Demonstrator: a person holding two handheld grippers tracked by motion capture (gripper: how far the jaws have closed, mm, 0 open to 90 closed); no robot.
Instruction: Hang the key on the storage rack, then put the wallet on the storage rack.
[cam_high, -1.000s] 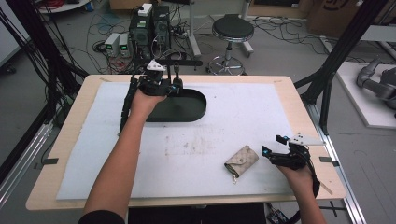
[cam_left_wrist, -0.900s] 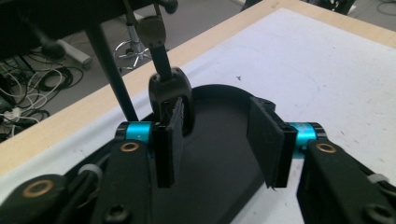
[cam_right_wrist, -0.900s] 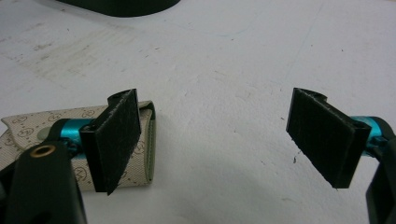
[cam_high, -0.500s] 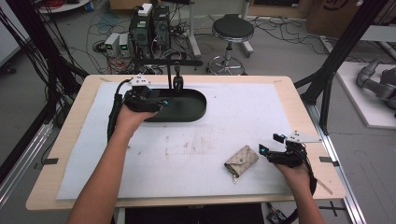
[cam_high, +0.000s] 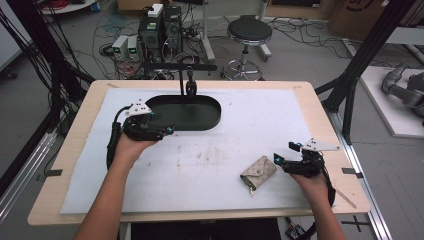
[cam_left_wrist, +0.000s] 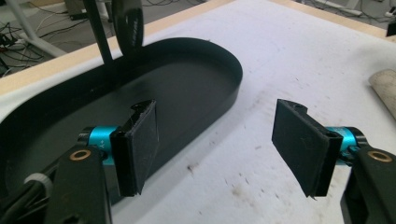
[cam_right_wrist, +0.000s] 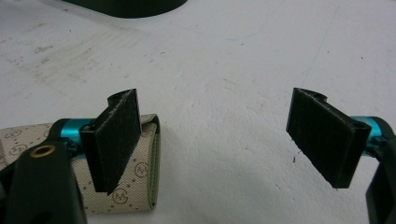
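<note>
A black oval tray (cam_high: 200, 120) lies at the far middle of the white mat. My left gripper (cam_high: 167, 131) hovers at the tray's near left rim, pointing right. In the left gripper view its jaws (cam_left_wrist: 224, 144) stand wide apart over the tray's (cam_left_wrist: 187, 79) edge and the mat; they have just been opening and hold nothing. A beige patterned pouch (cam_high: 258, 172) lies at the near right. My right gripper (cam_high: 282, 154) rests just right of it, open. In the right gripper view (cam_right_wrist: 224, 135) the pouch (cam_right_wrist: 133, 189) lies behind the left jaw, outside the gap.
A black stand with a hanging dark piece (cam_high: 190, 85) rises at the tray's far rim, also seen in the left gripper view (cam_left_wrist: 128, 23). The white mat (cam_high: 225, 150) is stained in the middle. A stool (cam_high: 248, 32) and computers stand on the floor beyond the table.
My left hand has come back from over the tray towards the near left and sunk a little, and its jaws have spread. The right hand and the pouch have stayed put.
</note>
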